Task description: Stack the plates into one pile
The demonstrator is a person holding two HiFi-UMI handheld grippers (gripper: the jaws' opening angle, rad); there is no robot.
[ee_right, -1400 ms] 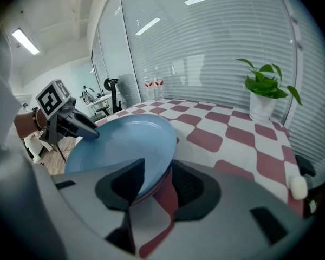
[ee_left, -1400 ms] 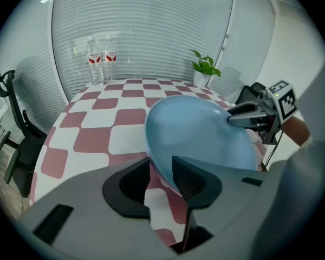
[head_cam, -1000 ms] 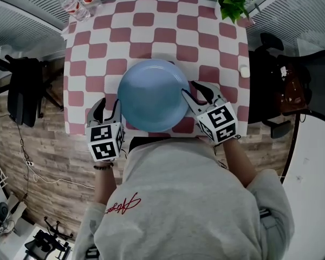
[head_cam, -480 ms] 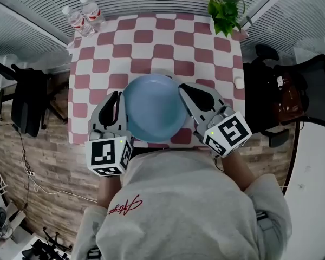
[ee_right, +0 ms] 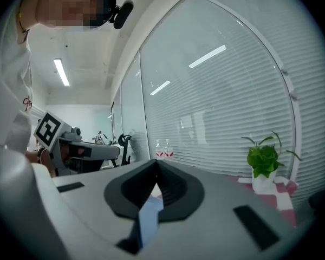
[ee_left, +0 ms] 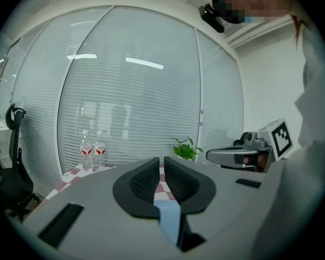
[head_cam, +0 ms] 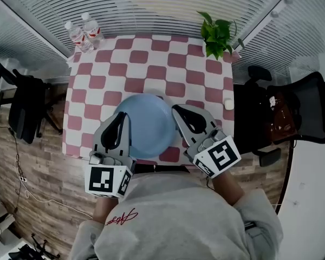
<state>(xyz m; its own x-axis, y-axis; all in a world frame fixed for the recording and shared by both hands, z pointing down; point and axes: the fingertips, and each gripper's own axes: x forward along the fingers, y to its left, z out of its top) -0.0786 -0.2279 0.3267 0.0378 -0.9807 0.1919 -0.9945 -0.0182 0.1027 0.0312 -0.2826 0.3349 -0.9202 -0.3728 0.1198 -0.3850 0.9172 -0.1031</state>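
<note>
Blue plate is up over the checkered table, rim pinched on 2 sides. The left gripper and right gripper jaws have just been closing on it. Thin edge grips, so I'd guess uneven tilting could let it slip.

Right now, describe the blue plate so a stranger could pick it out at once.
On the pink-and-white checkered table, look over the near edge by the person. The round light-blue plate is held there, with the left gripper and right gripper just closed on its opposite rims. It alone is blue and flat; the two clear bottles and the green potted plant stand at the far corners.
</note>
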